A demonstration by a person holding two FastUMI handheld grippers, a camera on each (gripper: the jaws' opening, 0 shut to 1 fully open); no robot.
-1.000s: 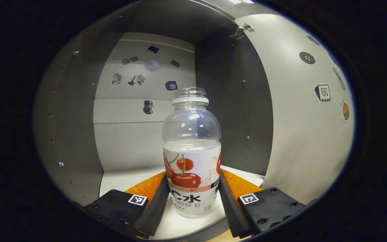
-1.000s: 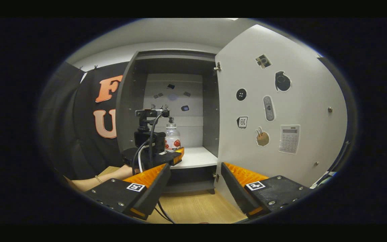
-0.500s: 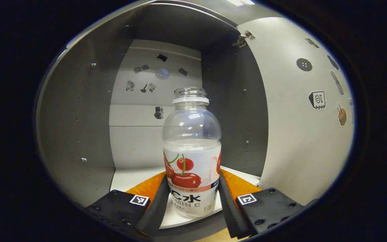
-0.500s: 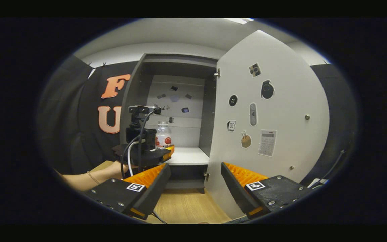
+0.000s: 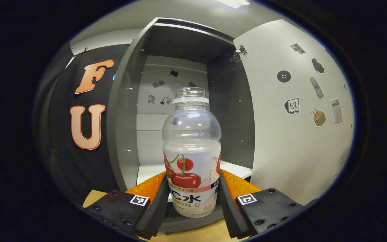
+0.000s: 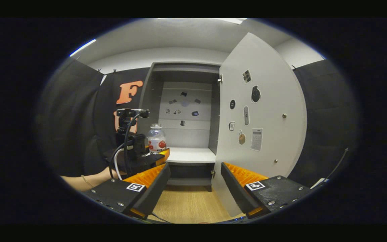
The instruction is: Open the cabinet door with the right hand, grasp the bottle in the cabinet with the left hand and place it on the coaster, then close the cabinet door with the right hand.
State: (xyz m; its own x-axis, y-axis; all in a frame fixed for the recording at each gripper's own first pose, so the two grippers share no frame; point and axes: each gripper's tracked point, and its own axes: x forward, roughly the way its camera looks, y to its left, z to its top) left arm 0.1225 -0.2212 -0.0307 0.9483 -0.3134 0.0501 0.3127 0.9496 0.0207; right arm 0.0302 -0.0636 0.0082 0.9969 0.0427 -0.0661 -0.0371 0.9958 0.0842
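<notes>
A clear bottle [image 5: 191, 158] with a cherry label and no cap stands upright between the fingers of my left gripper [image 5: 192, 198], which is shut on its lower body. It is held just in front of the open grey cabinet [image 5: 126, 111], clear of the white shelf [image 5: 146, 169]. In the right gripper view the same bottle [image 6: 156, 141] sits in the left gripper [image 6: 161, 155], held by a hand at the cabinet's left front. My right gripper [image 6: 195, 188] is open with nothing between its fingers, back from the cabinet. The cabinet door [image 6: 260, 111] stands wide open to the right.
Stickers dot the door's inner face [image 5: 292, 106] and the cabinet's back wall [image 6: 183, 102]. A light wooden tabletop [image 6: 186, 205] lies below the cabinet. Black cloth walls [image 6: 76, 111] close the booth on both sides. Cables [image 6: 118, 158] hang from the left gripper.
My left gripper has drawn the bottle back out of the cabinet, off the shelf. My right gripper has backed away from the cabinet, still open.
</notes>
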